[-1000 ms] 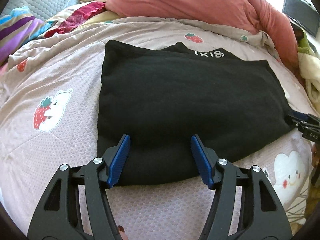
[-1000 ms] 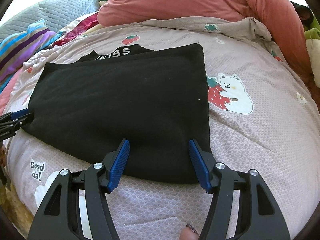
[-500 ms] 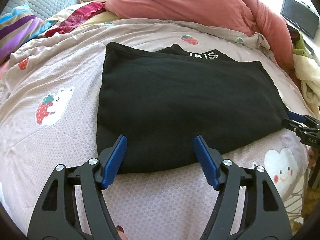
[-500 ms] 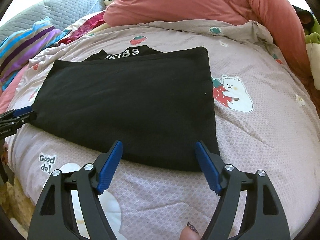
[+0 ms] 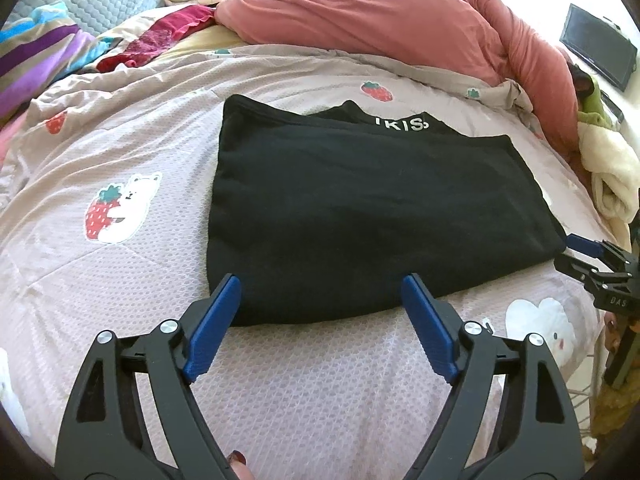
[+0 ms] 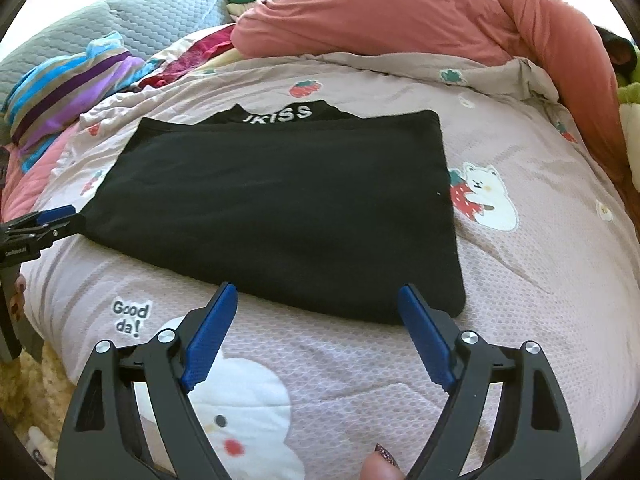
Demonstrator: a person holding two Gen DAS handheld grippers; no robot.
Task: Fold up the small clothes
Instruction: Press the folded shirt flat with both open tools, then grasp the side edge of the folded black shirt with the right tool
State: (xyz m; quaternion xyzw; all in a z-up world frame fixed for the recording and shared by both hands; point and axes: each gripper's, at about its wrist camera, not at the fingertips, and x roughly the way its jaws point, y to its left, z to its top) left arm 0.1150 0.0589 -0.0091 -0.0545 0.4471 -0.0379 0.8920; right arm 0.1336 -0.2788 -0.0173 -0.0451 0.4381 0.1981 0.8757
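Observation:
A black garment (image 5: 360,216) lies folded flat on the bed, with white letters on the layer that shows at its far edge. It also shows in the right wrist view (image 6: 288,208). My left gripper (image 5: 320,292) is open and empty, its blue pads just at the garment's near left edge. My right gripper (image 6: 316,300) is open and empty, just short of the garment's near right edge. Each gripper shows at the edge of the other's view, the right one (image 5: 588,256) and the left one (image 6: 44,224).
The bed has a pinkish quilt (image 5: 100,280) with strawberry and bear prints. A salmon duvet (image 5: 380,16) is heaped at the back. Striped and red clothes (image 6: 72,84) lie at the far left. A cream towel (image 5: 612,176) sits at the right edge.
Both grippers have drawn back toward me off the garment and opened a little wider. The garment stays flat where it lay.

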